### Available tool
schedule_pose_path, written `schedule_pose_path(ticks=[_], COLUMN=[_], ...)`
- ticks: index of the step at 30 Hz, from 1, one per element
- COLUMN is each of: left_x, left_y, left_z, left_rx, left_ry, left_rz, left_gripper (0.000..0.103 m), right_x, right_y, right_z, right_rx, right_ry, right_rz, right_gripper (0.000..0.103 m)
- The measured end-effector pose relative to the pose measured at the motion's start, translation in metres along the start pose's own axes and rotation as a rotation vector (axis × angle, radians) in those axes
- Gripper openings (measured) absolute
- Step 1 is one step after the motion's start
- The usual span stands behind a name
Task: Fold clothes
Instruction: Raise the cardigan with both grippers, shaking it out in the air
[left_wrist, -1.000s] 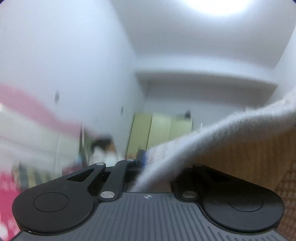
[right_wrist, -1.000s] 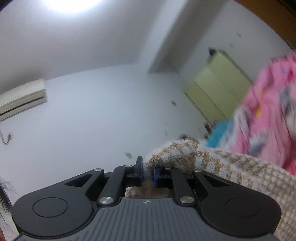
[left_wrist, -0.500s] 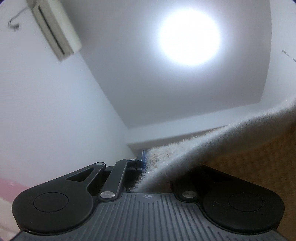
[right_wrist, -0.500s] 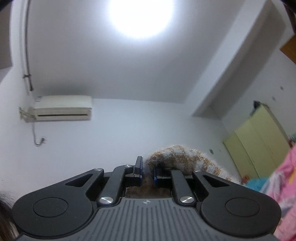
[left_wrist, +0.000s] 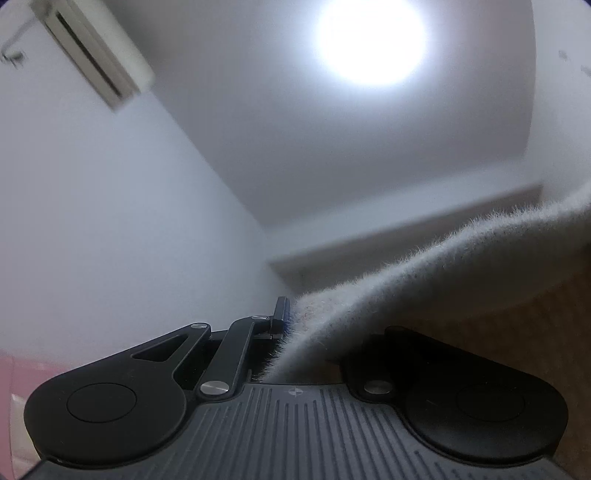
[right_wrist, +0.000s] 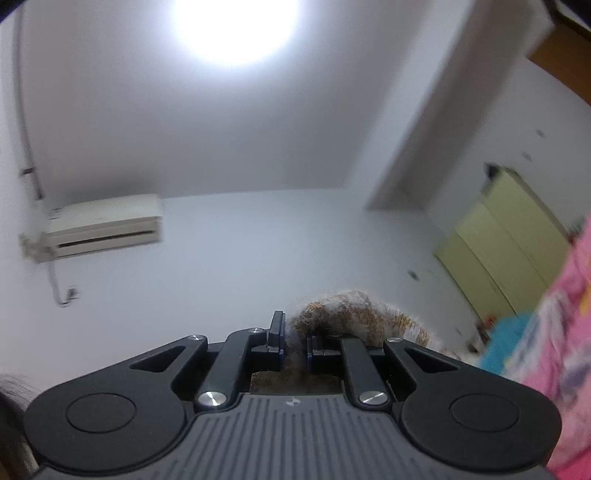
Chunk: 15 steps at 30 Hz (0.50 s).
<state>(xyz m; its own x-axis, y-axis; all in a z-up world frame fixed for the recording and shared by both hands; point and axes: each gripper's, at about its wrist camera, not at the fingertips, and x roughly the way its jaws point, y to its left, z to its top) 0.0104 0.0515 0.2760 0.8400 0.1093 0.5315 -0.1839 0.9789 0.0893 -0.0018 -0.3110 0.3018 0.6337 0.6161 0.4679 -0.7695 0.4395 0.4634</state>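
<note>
Claws both point upward toward the ceiling light (left_wrist: 369, 37). We see the left claw (left_wrist: 291, 321) clamped on the fuzzy knit garment (left_wrist: 424, 280), whose pale edge runs from between the jaws up to the right and covers the right finger. We see the right claw (right_wrist: 294, 341) pinching a bunched brown-and-white fold of the same garment (right_wrist: 343, 314). An air conditioner (right_wrist: 103, 225) hangs on the wall; pink fabric (right_wrist: 554, 339) sits at right.

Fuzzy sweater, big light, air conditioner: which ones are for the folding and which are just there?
For the folding: fuzzy sweater, pinched by left gripper and right gripper.

Just there: ceiling light, air conditioner, yellow-green wardrobe, pink cloth.
</note>
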Motion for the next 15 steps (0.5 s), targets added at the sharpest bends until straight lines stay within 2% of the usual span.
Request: schedule_pose_path(ticks=[3,8,13,15], left_x=[0.032,0.091,0.146,0.159], left_y=[-0.024,-0.088,-0.156,-0.179], left_z=[-0.055,-0.158,-0.290,-0.343], left_rx=[0.054,0.113,0.217,0.263], left_ry=[0.083,0.313,0.662,0.832], left_rz=[-0.024,-0.101,-0.202,-0.256], left_gripper=[0.008,0.008,0.011,0.020], right_x=[0.016,0.042,0.054,0.054], right_y=[-0.050,-0.171,-0.316,-0.374], right_z=[-0.013,-0.041,-0.095,-0.122], right_rx=[0.031,0.174,0.330,0.379], right_ry=[0.028,0.118,0.231,0.284], right_rz=[-0.099,-0.317,-0.576,-0.686], right_gripper=[0.012,0.012,0.013,0.013])
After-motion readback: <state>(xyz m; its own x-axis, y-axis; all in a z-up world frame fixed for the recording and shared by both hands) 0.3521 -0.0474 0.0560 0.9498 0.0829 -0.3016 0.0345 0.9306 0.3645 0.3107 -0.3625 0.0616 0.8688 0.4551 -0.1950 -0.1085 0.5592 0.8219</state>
